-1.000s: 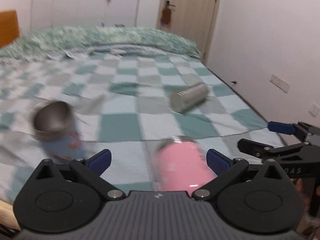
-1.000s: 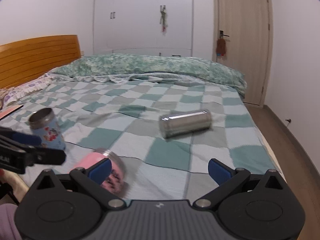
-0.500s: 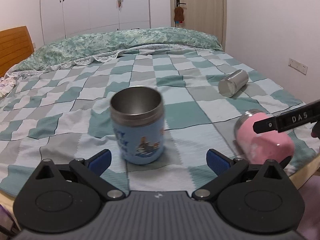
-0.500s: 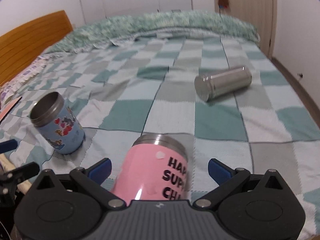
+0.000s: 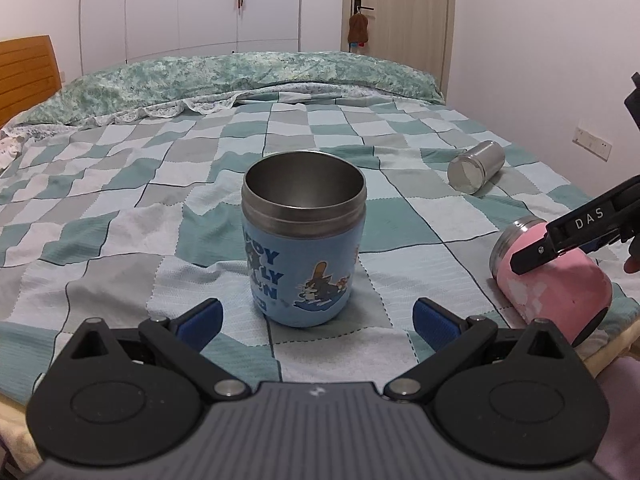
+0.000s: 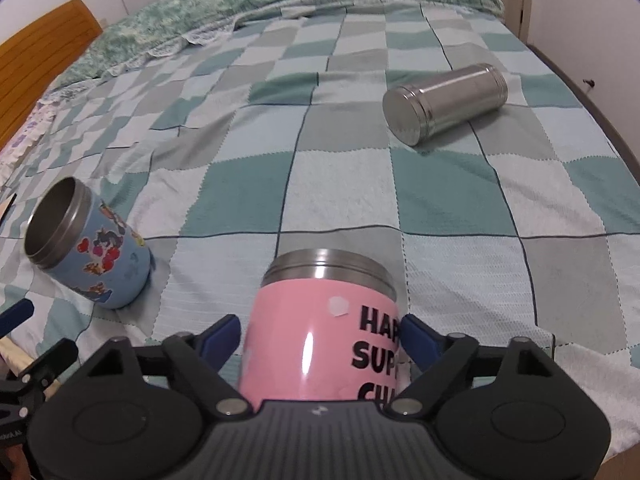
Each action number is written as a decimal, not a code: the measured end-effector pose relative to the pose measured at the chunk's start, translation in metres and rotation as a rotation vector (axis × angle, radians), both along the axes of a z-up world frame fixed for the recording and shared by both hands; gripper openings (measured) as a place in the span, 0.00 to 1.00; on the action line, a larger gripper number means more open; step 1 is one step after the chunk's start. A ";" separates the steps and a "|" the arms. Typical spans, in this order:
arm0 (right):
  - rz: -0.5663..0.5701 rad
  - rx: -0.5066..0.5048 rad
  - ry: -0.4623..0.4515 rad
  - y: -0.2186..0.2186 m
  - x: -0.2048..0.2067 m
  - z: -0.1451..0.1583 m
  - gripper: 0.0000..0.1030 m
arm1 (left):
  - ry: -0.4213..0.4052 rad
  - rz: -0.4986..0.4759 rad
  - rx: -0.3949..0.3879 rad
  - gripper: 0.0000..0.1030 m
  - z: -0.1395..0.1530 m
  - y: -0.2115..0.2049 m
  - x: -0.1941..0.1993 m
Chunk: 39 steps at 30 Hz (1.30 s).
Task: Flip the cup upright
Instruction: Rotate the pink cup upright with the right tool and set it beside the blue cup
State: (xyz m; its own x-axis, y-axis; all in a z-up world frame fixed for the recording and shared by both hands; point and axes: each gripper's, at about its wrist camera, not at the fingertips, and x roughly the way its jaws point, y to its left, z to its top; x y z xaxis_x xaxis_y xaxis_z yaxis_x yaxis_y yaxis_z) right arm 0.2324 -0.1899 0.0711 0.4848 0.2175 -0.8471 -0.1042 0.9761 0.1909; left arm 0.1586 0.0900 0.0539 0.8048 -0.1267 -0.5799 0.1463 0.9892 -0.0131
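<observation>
Three cups on the bed: my right gripper (image 6: 320, 340) clasps the pink cup (image 6: 320, 332), lying on its side; my left gripper (image 5: 316, 316) gapes empty before the upright blue cup (image 5: 304, 240); steel cup (image 6: 444, 102) lies apart.

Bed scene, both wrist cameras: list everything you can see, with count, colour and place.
blue cup: one, blue with cartoons, upright, near edge of bed
pink cup: one, pink, black lettering, lying on its side
steel canister: one, silver, on its side, farther back
blanket: one, teal-grey check, covering bed
headboard: one, orange wood
wardrobe: one, white
door: one, beige
left tool: open before blue cup
right tool: fingers astride pink cup, grip unclear
</observation>
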 end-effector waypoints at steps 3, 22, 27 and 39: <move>-0.002 0.012 0.016 -0.003 0.002 0.001 0.81 | 0.000 -0.010 -0.004 1.00 -0.001 0.001 0.000; 0.192 0.032 -0.693 0.046 -0.066 0.029 0.78 | -0.050 0.061 -0.008 1.00 0.014 0.026 -0.010; 0.243 0.013 -0.738 0.079 -0.058 0.024 0.78 | -0.063 0.087 -0.017 1.00 0.016 0.034 -0.009; 0.245 0.003 -0.860 0.093 -0.058 -0.022 0.78 | -0.053 0.103 -0.040 1.00 0.002 0.038 -0.003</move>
State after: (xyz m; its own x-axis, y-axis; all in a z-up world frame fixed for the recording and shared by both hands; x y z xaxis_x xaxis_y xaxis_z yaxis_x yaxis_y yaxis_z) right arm 0.1742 -0.0966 0.0495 0.8918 0.4002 -0.2110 -0.4183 0.9071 -0.0474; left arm 0.1553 0.1283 0.0561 0.8444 -0.0639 -0.5319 0.0452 0.9978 -0.0482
